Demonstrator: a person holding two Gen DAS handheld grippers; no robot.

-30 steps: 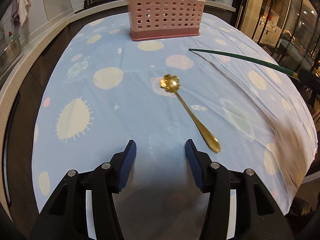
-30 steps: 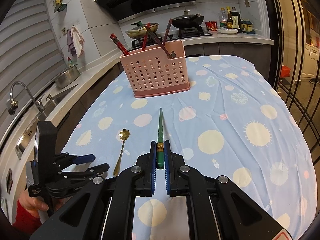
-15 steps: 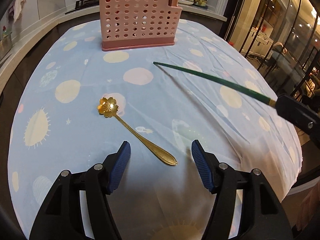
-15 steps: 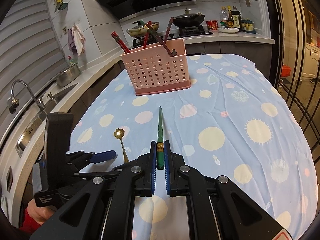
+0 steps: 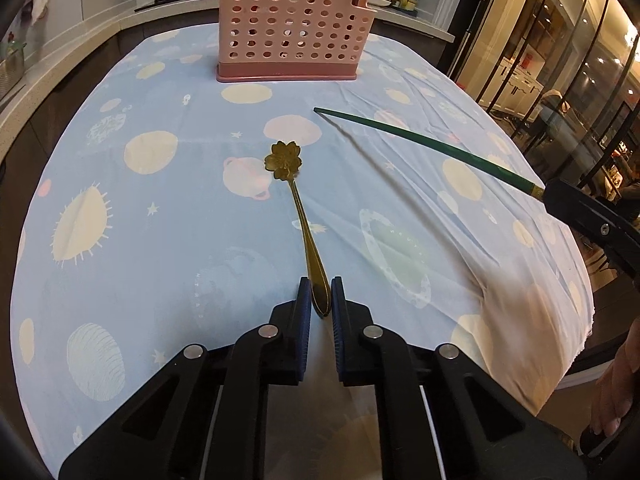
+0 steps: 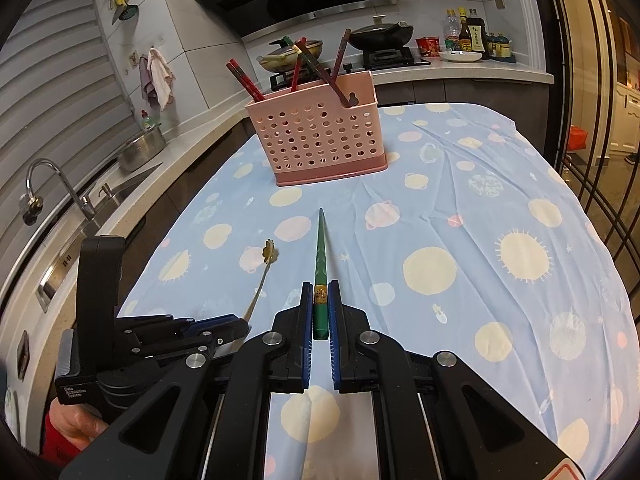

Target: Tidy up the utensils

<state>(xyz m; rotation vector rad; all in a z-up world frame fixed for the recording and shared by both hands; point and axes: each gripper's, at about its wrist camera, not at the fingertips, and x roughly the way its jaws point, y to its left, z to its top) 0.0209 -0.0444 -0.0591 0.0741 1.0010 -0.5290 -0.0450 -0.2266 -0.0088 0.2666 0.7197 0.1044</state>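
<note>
My left gripper (image 5: 320, 296) closes on the gold spoon (image 5: 298, 216) (basket (image 5: 292, 28) at twelve o'clock); my right gripper (image 6: 320, 308) clamps the green chopstick (image 6: 321, 256)

Home kitchen: stove (image 6: 380, 58), sink faucet (image 6: 52, 184).

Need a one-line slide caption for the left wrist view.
Left gripper closing on the gold spoon's handle on the tablecloth, pink caddy beyond.
</note>
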